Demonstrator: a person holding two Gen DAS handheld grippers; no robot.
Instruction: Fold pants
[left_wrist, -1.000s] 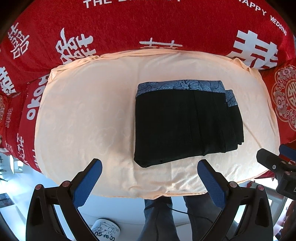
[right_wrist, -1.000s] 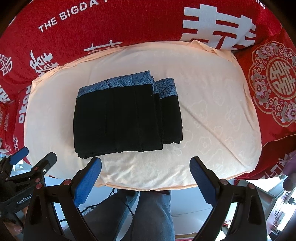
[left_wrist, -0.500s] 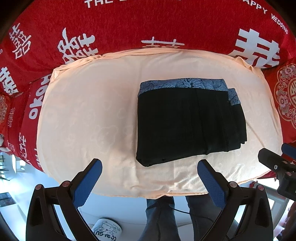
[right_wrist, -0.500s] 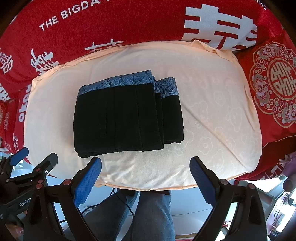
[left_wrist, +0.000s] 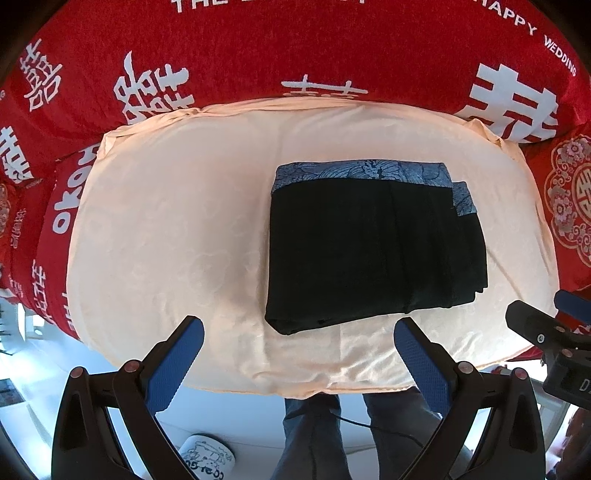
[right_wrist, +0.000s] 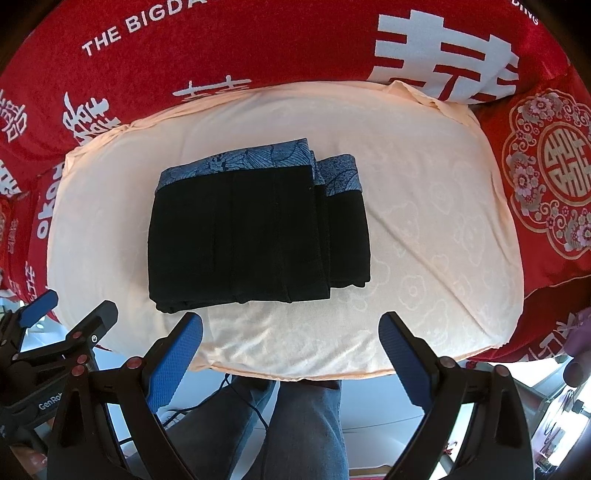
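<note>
Red fabric (left_wrist: 295, 48) printed with white characters and English lettering fills the background and wraps around a peach-coloured cushion (left_wrist: 166, 229) that serves as the work surface. On the right side a red pillow (right_wrist: 546, 177) with a round floral emblem sits against the cushion's edge.

Folded black pants (left_wrist: 373, 247) lie flat on the cushion, forming a compact rectangle with the blue patterned waistband (left_wrist: 362, 171) along the far edge. In the right wrist view the pants (right_wrist: 255, 232) show a second, slightly offset layer sticking out on their right, also topped by a strip of the blue band. Nothing rests on top of them, and bare cushion surrounds them on every side.

The left gripper (left_wrist: 299, 339) hangs over the near edge of the cushion with its blue-padded fingers (left_wrist: 173, 365) spread wide, empty, clear of the cloth. The right gripper (right_wrist: 291, 332) sits likewise at the near edge, its fingers (right_wrist: 406, 358) wide apart and gripping nothing; the pants' near hem lies just beyond its left fingertip. Each gripper shows at the margin of the other's view.

Below the cushion the person's legs in grey trousers (right_wrist: 303, 432) appear, with a thin black cable (right_wrist: 243, 398) across them. A white mug (left_wrist: 207, 458) with a cartoon print stands on the pale floor near the left gripper's base.
</note>
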